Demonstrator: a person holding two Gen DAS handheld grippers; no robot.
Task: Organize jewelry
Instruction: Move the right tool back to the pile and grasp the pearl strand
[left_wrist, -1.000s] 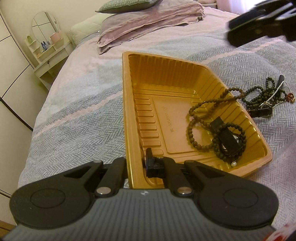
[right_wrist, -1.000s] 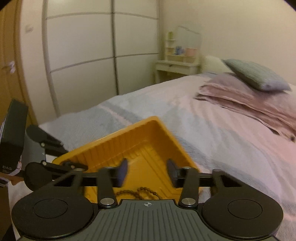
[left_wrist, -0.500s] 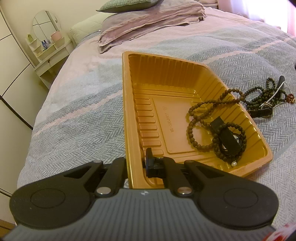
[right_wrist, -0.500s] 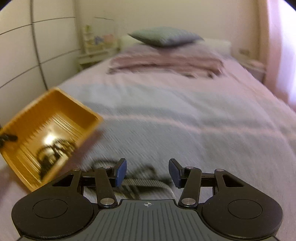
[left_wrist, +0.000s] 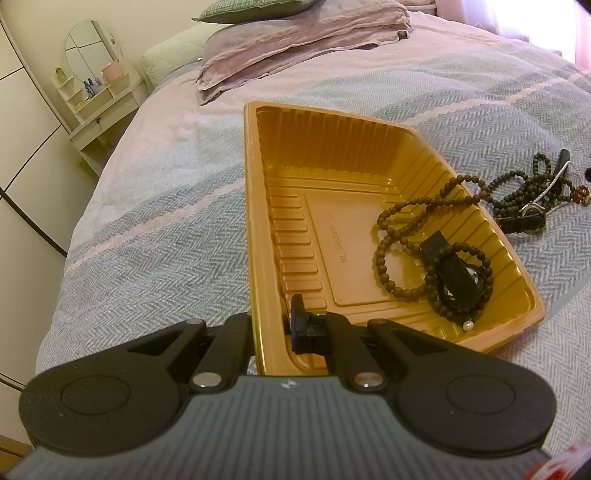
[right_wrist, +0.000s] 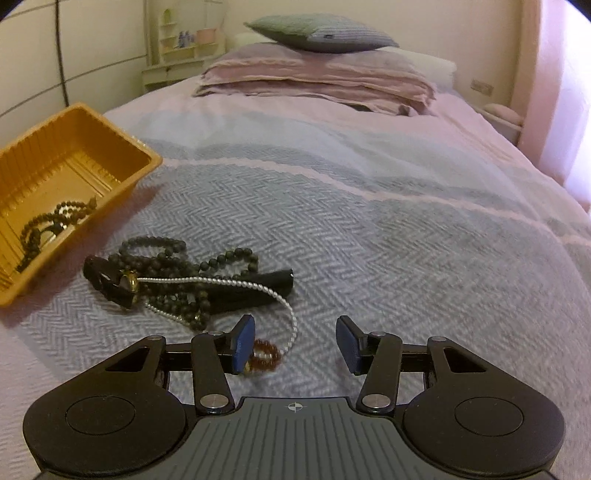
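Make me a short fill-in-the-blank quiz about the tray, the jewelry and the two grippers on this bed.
1. The left gripper is shut on the rim of the ____ tray.
2. The white pearl strand lies ____ the tray, on the bedspread.
3. The right gripper has its fingers ____, nothing held.

Missing words: orange; outside; open

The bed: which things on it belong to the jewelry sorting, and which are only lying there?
Part of the job:
- orange tray, its wall pinched by the left gripper
- brown beads and black watch in the tray
- tangled jewelry pile on the blanket, ahead of the open right gripper

Only lying there:
- folded bedding
- grey pillow
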